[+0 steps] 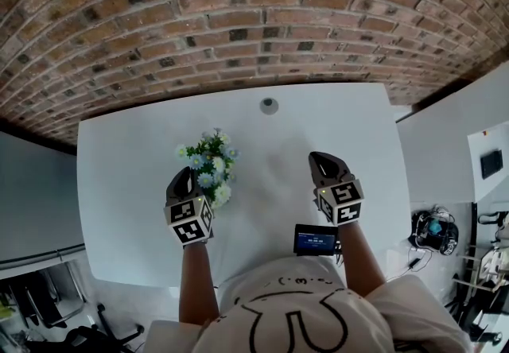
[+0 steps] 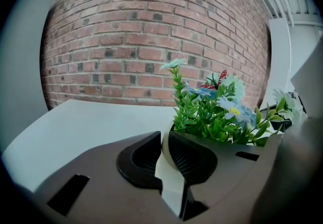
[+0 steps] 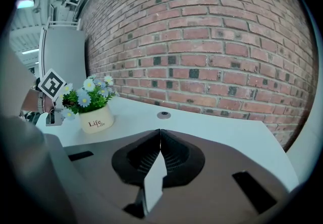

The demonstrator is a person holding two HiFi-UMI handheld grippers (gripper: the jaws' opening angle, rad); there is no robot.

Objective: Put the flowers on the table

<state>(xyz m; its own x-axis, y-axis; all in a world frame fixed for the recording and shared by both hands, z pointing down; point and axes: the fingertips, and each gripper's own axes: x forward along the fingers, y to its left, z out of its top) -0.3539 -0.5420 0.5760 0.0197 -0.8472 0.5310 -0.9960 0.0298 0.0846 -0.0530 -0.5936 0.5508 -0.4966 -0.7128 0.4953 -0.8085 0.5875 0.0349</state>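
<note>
A cream pot (image 3: pixel 96 121) of white and blue flowers (image 1: pixel 209 162) stands on the white table (image 1: pixel 127 184), left of centre. My left gripper (image 1: pixel 188 177) comes at it from the near side. In the left gripper view the jaws (image 2: pixel 165 137) are closed on the pot's rim, with the green leaves and flowers (image 2: pixel 214 112) just beyond. My right gripper (image 1: pixel 316 158) hovers over the table to the pot's right. It is shut with nothing in it (image 3: pixel 160 132), well apart from the pot.
A brick wall (image 1: pixel 254 17) runs along the table's far edge. A small round grommet (image 1: pixel 269 106) sits in the tabletop near the back. A small device with a lit screen (image 1: pixel 315 239) lies at the front edge by my right arm. White cabinets flank the table.
</note>
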